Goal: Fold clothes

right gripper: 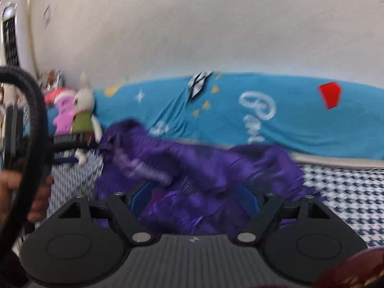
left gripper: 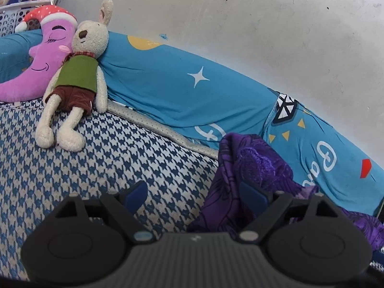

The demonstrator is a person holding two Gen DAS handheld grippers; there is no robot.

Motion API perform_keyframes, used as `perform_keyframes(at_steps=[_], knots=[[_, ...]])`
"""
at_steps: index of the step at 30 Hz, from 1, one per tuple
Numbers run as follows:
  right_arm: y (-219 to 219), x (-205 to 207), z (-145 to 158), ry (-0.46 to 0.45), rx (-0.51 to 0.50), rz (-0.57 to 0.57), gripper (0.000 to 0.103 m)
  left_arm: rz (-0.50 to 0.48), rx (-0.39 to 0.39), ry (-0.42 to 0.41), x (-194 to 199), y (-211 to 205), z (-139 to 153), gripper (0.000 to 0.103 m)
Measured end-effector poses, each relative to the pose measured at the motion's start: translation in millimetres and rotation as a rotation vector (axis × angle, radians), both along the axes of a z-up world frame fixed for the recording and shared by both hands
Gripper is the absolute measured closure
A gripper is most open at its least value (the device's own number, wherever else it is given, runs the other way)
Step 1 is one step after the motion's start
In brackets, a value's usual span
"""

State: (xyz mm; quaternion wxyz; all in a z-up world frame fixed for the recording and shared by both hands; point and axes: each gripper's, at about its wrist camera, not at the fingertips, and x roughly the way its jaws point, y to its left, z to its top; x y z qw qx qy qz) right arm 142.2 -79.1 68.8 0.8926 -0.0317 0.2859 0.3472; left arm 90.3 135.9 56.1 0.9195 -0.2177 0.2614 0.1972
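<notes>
Covering the bed, a houndstooth sheet [left gripper: 100,158] meets a grey wall [left gripper: 240,12]; both hand-held grippers gape, holding nothing.

On the blue-and-white houndstooth bedcover [left gripper: 100,153] lies 1 crumpled purple patterned garment [left gripper: 254,168]. 2 soft toys lean at the wall end: 1 cream plush rabbit in a green vest [left gripper: 76,76] and 1 pink crescent-moon plush with a red cap [left gripper: 45,55]. 1 long blue printed cushion [left gripper: 182,84] runs along the wall, and 1 white perforated plastic basket [left gripper: 14,14] stands behind the toys.
</notes>
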Motion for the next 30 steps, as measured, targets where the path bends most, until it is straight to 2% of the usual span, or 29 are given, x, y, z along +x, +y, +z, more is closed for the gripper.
perform_keyframes(at_steps=[4, 9, 11, 12, 14, 16, 17, 23, 30], knots=[[20, 1, -15, 0.030, -0.030, 0.053, 0.024, -0.009, 0.006, -0.001, 1, -1, 1, 0.016], [29, 5, -26, 0.023, -0.051, 0.041, 0.026, -0.006, -0.005, 0.006, 1, 3, -2, 0.016], [27, 7, -26, 0.028, -0.035, 0.021, 0.046, -0.005, -0.012, 0.007, 1, 4, -2, 0.016], [26, 9, -26, 0.035, -0.024, 0.010, 0.052, -0.005, -0.016, 0.007, 1, 5, -2, 0.016], [25, 14, -24, 0.039, -0.006, -0.013, 0.076, -0.005, -0.017, 0.005, 0, 5, -2, 0.016], [25, 17, -23, 0.030, 0.003, -0.040, 0.089, -0.003, -0.016, 0.006, 0, 6, -2, 0.016], [25, 17, -21, 0.019, 0.008, -0.057, 0.092, -0.001, -0.018, 0.008, 1, 6, -2, 0.016], [20, 29, -10, -0.060, 0.050, -0.218, 0.095, 0.004, -0.027, 0.010, 1, 10, -3, 0.016], [1, 49, 11, -0.170, 0.129, -0.480, 0.095, -0.002, -0.035, 0.030, 3, 11, -6, 0.015]])
